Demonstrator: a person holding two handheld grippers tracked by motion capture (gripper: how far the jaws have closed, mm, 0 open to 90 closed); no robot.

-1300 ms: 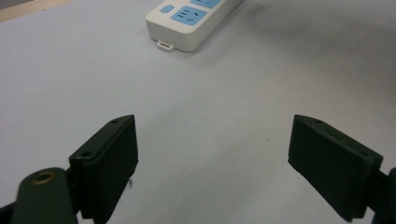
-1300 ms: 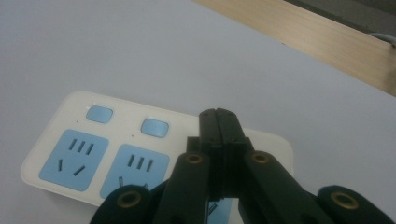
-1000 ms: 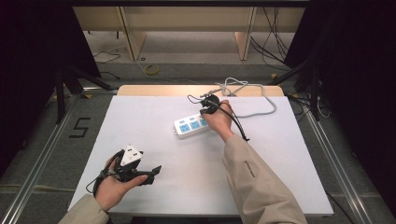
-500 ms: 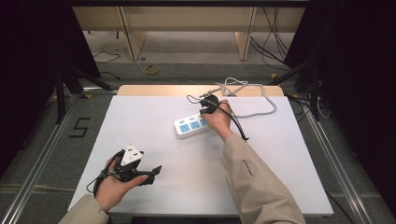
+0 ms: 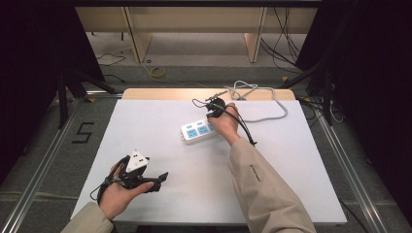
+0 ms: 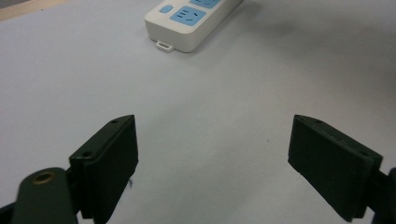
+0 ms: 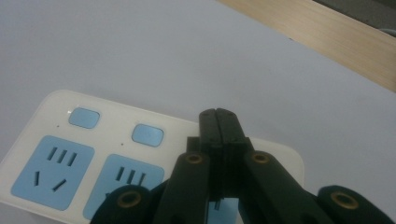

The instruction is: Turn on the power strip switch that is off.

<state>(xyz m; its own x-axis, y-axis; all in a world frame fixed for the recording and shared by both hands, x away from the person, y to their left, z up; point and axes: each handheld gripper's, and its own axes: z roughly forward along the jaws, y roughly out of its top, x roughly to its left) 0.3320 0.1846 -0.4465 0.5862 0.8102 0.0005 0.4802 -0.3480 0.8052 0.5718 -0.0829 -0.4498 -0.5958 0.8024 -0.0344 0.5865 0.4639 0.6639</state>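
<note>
a: left side first, what's there?

b: left tool (image 5: 154,180), held in the left hand (image 5: 116,194) low over the near-left part of the white surface (image 5: 160,141). jaws wide apart, nothing between them. grey three-cornered plate on its top. from its own camera the left tool (image 6: 212,158) faces the end of the power strip (image 6: 196,21), well apart from it.

a: middle?

b: one power strip (image 5: 199,131), white with blue socket faces, lying flat just past the surface's centre. a small tab sticks out at its near end.

a: and to the right?

b: right tool (image 5: 215,108), in the right hand (image 5: 226,124), over the strip's far-right end. its own camera shows the right tool (image 7: 218,123) with jaws pressed together, gripping nothing, tips above the power strip (image 7: 93,154) beside two blue switches; whether they touch it, i cannot tell. a grey cable (image 5: 265,99) loops at the far-right edge.
</note>
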